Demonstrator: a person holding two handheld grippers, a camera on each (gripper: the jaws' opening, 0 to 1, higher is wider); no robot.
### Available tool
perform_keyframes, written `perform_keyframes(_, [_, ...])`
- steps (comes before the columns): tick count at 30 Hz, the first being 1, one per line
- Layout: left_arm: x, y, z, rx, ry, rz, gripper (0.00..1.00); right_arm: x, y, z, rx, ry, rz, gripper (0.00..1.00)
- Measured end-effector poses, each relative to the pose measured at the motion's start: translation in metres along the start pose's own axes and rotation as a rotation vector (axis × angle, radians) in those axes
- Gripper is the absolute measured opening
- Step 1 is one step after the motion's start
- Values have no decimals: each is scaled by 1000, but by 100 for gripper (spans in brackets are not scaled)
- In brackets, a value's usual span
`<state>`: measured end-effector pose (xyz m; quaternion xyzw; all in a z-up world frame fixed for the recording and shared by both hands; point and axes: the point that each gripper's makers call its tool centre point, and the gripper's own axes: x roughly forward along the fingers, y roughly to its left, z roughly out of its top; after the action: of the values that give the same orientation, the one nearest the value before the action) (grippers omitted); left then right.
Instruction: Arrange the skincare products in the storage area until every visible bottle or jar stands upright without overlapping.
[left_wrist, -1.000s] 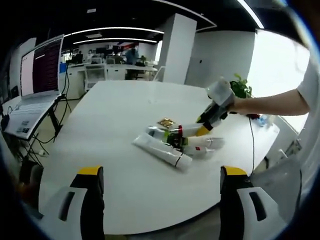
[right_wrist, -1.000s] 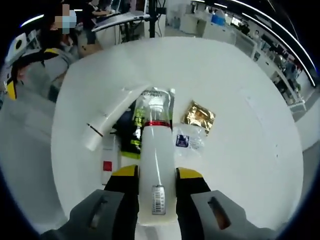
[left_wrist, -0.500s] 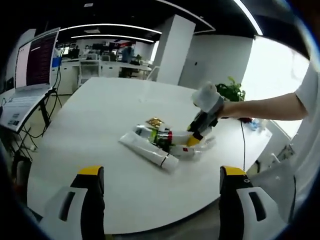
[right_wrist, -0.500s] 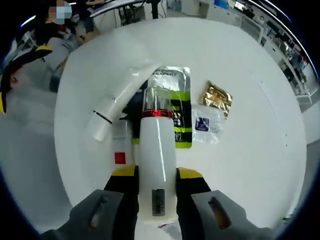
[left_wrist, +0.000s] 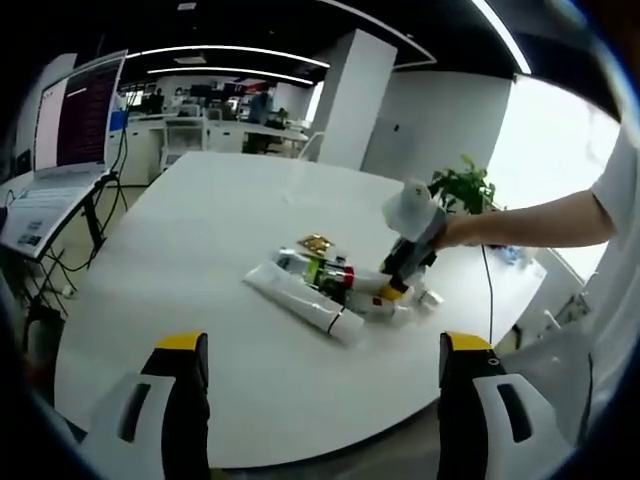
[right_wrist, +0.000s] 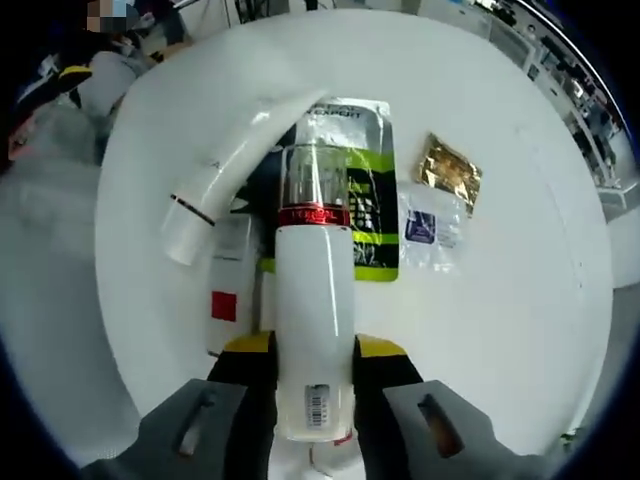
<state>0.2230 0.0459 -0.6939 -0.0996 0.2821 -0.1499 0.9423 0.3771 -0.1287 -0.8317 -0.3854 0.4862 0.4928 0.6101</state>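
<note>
Fingers: the right gripper (right_wrist: 312, 385) has its yellow-tipped fingers (right_wrist: 246, 352) clamped on a white bottle (right_wrist: 315, 330) with a red band and clear cap, held lengthwise above the pile. The left gripper (left_wrist: 315, 400) has its fingers (left_wrist: 183, 372) spread wide with nothing between them.

Right gripper view, items on the white table (right_wrist: 520, 300):
- white tube (right_wrist: 225, 185), lying flat, dark ring near its cap, slanting away to the left of the bottle;
- green-and-black sachet (right_wrist: 365, 210), flat, partly under the bottle;
- white box with a red square (right_wrist: 228, 300), flat, just beside the bottle;
- small clear packet with a blue label (right_wrist: 425, 228), touching the sachet's edge;
- gold foil packet (right_wrist: 450, 172), just beyond it.

Left gripper view: the whole table, with the pile (left_wrist: 330, 285) toward its far right part. A bare forearm (left_wrist: 530, 222) reaches in from the right, holding the right gripper over the pile. A laptop (left_wrist: 60, 150) on a stand sits off the left edge and a green plant (left_wrist: 462, 185) stands beyond the far edge.

Open room: wide bare tabletop lies between the pile and the near and left edges.

Change: the bottle is drawn further back than half a second ago, its cap clear of the tube.
</note>
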Motion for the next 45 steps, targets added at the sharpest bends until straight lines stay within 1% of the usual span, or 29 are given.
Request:
perform_keyframes(2, [1,0,-1,0,4,-2,88,0,4,0,-11,3,48,28])
perform_keyframes(11, [4,-1,-4,4,20,-9,88,1,4,3,-72,27,26,30])
perform_keyframes(13, [4,-1,-5,4,21,-9,88,2,4,5,-72,24,17,30])
perform_keyframes(16, [4,0,-5,1,21,-9,88,1,2,14,-66,2,13,29])
perform_keyframes(26, [4,1,-5,-5,17,-7,88,6,1,32,-68,-7,11,29])
perform_keyframes(32, [4,1,-6,-6,19,-8,88,10,2,34,-77,9,11,30])
perform_keyframes(37, [4,1,-7,-7,23,-5,88,13,-1,34,-58,19,-5,30])
perform_keyframes(39, [5,2,-7,-7,24,-5,88,14,-4,34,-20,9,-9,29])
perform_keyframes(41, [5,2,-7,-6,24,-4,88,13,-2,33,-28,1,-13,28])
perform_keyframes(43, [4,1,-6,-4,22,-6,88,12,-2,33,-29,-22,-25,28])
perform_keyframes(44, [4,1,-6,-4,22,-7,88,11,-5,35,-18,-51,-38,28])
perform_keyframes(45, [3,1,-6,-5,23,-9,88,11,-6,37,-9,-60,-41,28])
